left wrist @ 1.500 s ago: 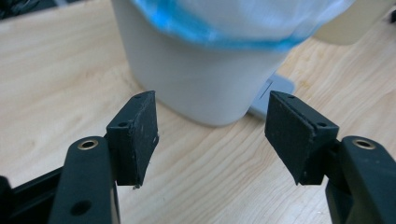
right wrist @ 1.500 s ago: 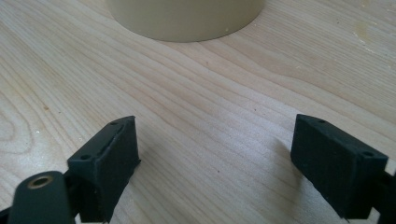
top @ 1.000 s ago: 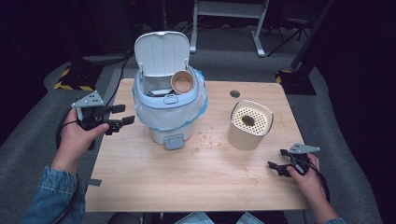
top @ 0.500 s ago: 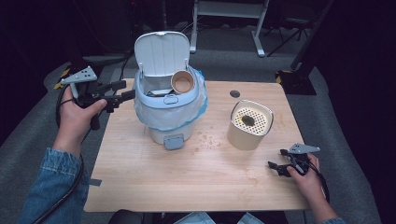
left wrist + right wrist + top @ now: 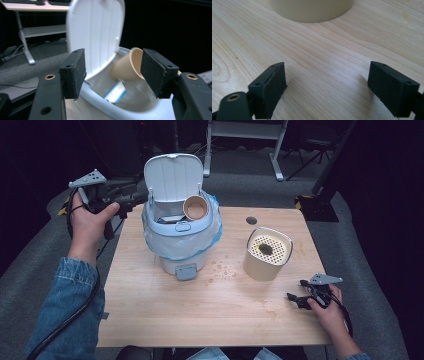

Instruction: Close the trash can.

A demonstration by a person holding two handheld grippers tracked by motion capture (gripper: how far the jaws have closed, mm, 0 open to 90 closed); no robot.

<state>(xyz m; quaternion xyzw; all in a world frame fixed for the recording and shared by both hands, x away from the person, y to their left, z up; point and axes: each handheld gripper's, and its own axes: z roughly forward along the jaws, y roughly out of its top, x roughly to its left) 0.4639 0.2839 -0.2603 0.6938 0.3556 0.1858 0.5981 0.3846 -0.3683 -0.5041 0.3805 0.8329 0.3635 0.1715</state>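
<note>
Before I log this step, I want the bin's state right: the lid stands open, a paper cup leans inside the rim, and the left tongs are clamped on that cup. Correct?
Not quite. The left tongs are open and hold nothing; the paper cup sits beyond them, untouched, as the left gripper view shows. The rest is right: the bin has its lid open, with the cup leaning inside the rim.

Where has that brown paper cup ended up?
In the high view the brown paper cup lies tilted in the mouth of the pale blue lidded bin, just under its raised white lid, at the table's left rear.
</note>
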